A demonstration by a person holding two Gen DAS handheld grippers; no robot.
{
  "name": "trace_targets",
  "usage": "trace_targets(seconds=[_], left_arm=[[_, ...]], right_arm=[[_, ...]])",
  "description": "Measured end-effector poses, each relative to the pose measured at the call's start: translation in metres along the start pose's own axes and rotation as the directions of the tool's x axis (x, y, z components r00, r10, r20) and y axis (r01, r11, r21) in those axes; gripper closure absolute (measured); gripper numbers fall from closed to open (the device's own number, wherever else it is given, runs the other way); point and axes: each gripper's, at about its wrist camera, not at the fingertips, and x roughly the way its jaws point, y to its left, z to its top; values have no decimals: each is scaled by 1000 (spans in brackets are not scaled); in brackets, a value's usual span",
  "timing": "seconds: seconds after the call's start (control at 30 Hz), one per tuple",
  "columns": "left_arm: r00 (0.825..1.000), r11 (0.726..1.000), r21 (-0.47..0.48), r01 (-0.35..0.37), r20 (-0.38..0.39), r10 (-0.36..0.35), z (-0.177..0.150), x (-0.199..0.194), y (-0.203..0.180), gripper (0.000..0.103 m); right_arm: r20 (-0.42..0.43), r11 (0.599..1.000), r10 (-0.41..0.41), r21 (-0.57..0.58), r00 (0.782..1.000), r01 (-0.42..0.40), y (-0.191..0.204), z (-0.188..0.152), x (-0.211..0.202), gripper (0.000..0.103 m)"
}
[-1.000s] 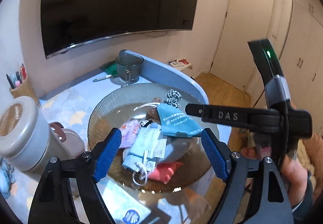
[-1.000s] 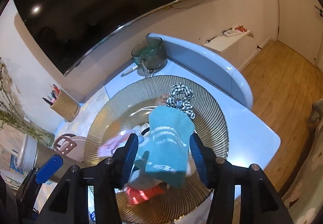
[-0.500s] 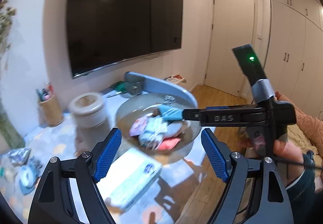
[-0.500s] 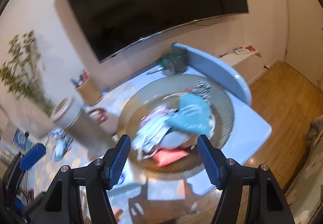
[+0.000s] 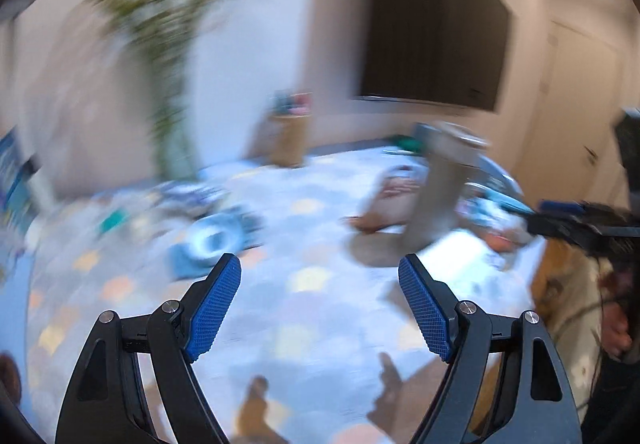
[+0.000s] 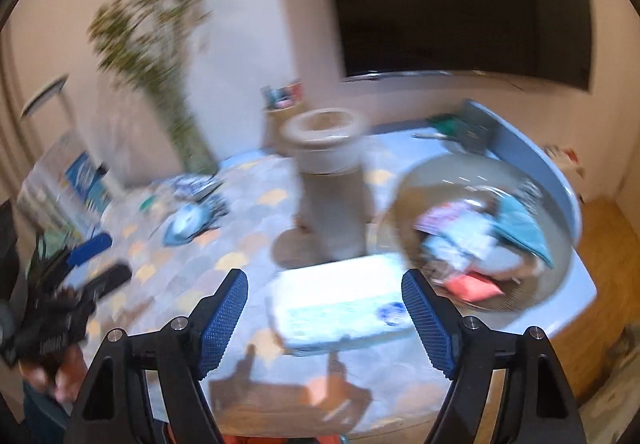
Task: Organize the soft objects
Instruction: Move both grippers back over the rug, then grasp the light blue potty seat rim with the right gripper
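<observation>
A ribbed glass bowl point(image 6: 404, 203) stands at the table's right end. It holds a teal cloth point(image 6: 524, 232), pale face masks point(image 6: 452, 248) and a coral piece point(image 6: 472, 288). My right gripper point(image 6: 325, 280) hangs back from the bowl over a white mask box point(image 6: 340, 304). Its jaws are opening and nothing is between them. My left gripper point(image 5: 319, 268) is open and empty over the patterned tablecloth point(image 5: 304, 316). A blurred blue soft item point(image 5: 212, 240) lies ahead of it to the left. The bowl point(image 5: 492, 203) is mostly hidden behind a canister here.
A tall beige canister point(image 6: 332, 195) stands between the bowl and the table's middle. A pen holder point(image 6: 280, 111) and a leafy plant point(image 6: 160, 43) sit at the back by the wall. Small packets point(image 6: 196, 183) lie at the left. Both views are motion-blurred.
The right gripper let go of the teal cloth, which now lies in the bowl, and its jaws widened. Both grippers pulled back from the bowl and swung left across the table.
</observation>
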Motion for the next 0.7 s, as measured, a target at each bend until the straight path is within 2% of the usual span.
trace_targets(seconds=[0.1, 0.17, 0.27, 0.4, 0.57, 0.7], left_arm=[[995, 992, -71, -101, -25, 99, 1, 2, 51, 23], [987, 984, -80, -161, -40, 158, 2, 4, 77, 23], [976, 976, -47, -214, -59, 212, 3, 12, 110, 23], [954, 960, 46, -276, -106, 279, 12, 45, 146, 23], [953, 964, 9, -267, -146, 265, 20, 92, 178, 23], [961, 971, -25, -239, -151, 233, 27, 125, 191, 23]], right_arm=[[-24, 995, 14, -95, 1000, -16, 36, 3, 16, 25], [-44, 989, 24, -146, 999, -30, 63, 4, 31, 25], [-86, 976, 64, -204, 994, -80, 104, 6, 59, 25], [-148, 958, 121, -243, 981, -155, 151, 14, 103, 25], [-199, 946, 197, -219, 960, -240, 186, 32, 156, 25], [-234, 950, 195, -195, 952, -242, 201, 43, 203, 25]])
